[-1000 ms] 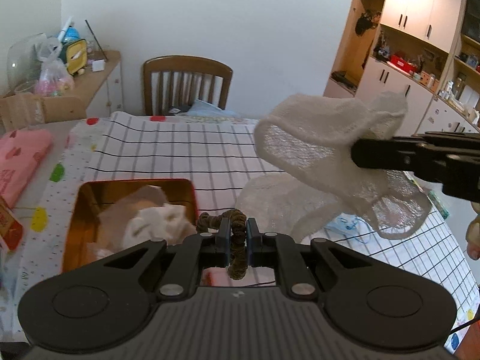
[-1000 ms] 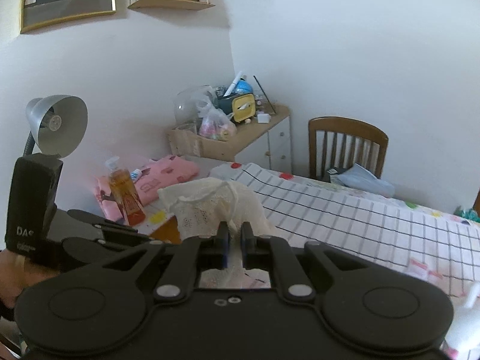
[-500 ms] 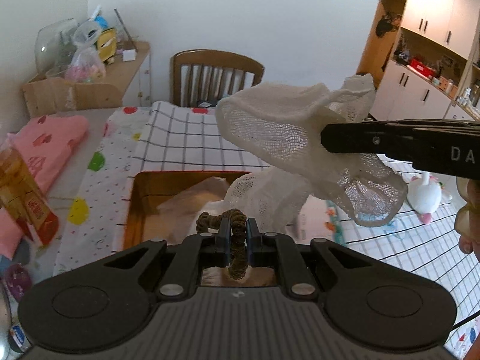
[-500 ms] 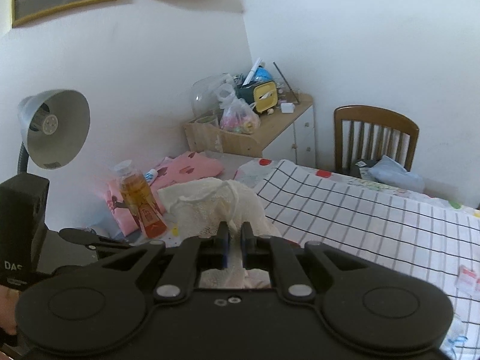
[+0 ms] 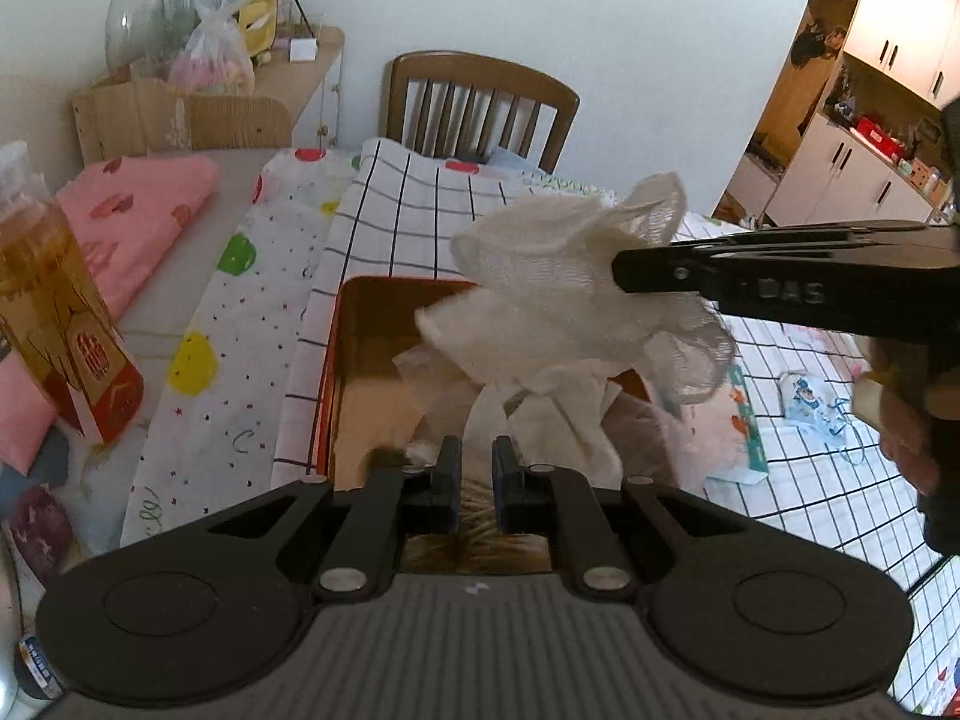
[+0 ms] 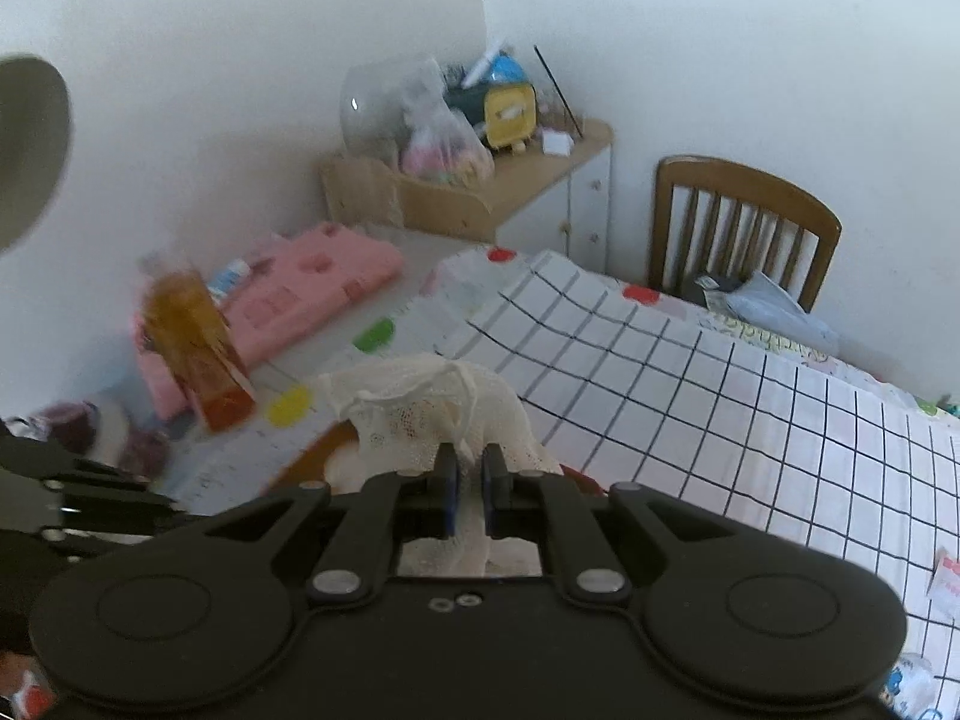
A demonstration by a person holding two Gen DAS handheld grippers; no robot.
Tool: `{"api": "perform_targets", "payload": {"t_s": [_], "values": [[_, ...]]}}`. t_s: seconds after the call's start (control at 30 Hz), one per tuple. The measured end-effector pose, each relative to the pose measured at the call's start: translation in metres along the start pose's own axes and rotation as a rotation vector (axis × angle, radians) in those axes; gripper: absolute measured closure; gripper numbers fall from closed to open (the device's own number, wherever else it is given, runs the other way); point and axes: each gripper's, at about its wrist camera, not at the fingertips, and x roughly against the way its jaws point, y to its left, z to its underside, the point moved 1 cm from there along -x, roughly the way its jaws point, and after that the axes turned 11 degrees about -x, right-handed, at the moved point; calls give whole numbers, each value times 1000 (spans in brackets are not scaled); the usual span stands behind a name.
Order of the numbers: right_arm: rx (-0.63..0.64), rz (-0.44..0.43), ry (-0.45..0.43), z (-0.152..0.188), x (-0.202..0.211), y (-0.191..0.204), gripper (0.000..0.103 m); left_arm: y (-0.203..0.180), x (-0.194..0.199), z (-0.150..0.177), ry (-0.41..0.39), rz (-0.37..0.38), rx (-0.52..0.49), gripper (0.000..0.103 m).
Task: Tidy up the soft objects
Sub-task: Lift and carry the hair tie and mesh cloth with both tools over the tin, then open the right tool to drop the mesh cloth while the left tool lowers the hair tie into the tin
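A: Quick, L claw (image 5: pixel 477 480) first. Open or what?

B: Jaws together, v. little gap. Brown hair tie (image 5: pixel 474 516) pinched between them, low down. It's blurred, so no detail.

A: And the R claw (image 6: pixel 468 480)?

B: Also clamped, on a white mesh cloth (image 6: pixel 432 414). Cloth bunches up above the fingertips in its own cam. In the L cam the R claw (image 5: pixel 618 270) comes in from the right, level-ish, w/ the mesh cloth (image 5: pixel 570 276) hanging off its tip. Person's hand (image 5: pixel 900 414) shows at the right edge under it.

A: Where's that cloth vs. the box?

B: In the air over the orange tin (image 5: pixel 333 372), towards its right side, not touching the rim. The L claw sits at the tin's near end.

A: Anything in the tin?

B: Pale cloths (image 5: pixel 564 420) piled in the right part; left part shows bare metal floor.

A: Around it?

B: Tin's on a black-and-white check cloth (image 5: pixel 420 204), w/ a spotty cloth (image 5: pixel 240 324) alongside on the left. Amber bottle (image 5: pixel 54 312) upright at the far left, pink folded fabric (image 5: pixel 138 216) behind it. A small blue-print item (image 5: pixel 810 402) lies on the check cloth to the right, apart from the tin.

A: Further back?

B: Wooden chair (image 5: pixel 480 96) at the table's far end, a low cabinet (image 5: pixel 312 78) w/ bags and clutter on top to its left, white cupboards (image 5: pixel 870 138) far right.
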Motion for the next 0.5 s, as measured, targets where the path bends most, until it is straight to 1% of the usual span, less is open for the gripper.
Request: {"api": "perform_targets", "payload": {"t_s": [0.27,0.5], "values": [[57,37,101,12,-43,5,96,6,-16,7,31,17,6,93],[75,48,166,27,-64,5,95,8,-23,10,42,24,16,93]]}}
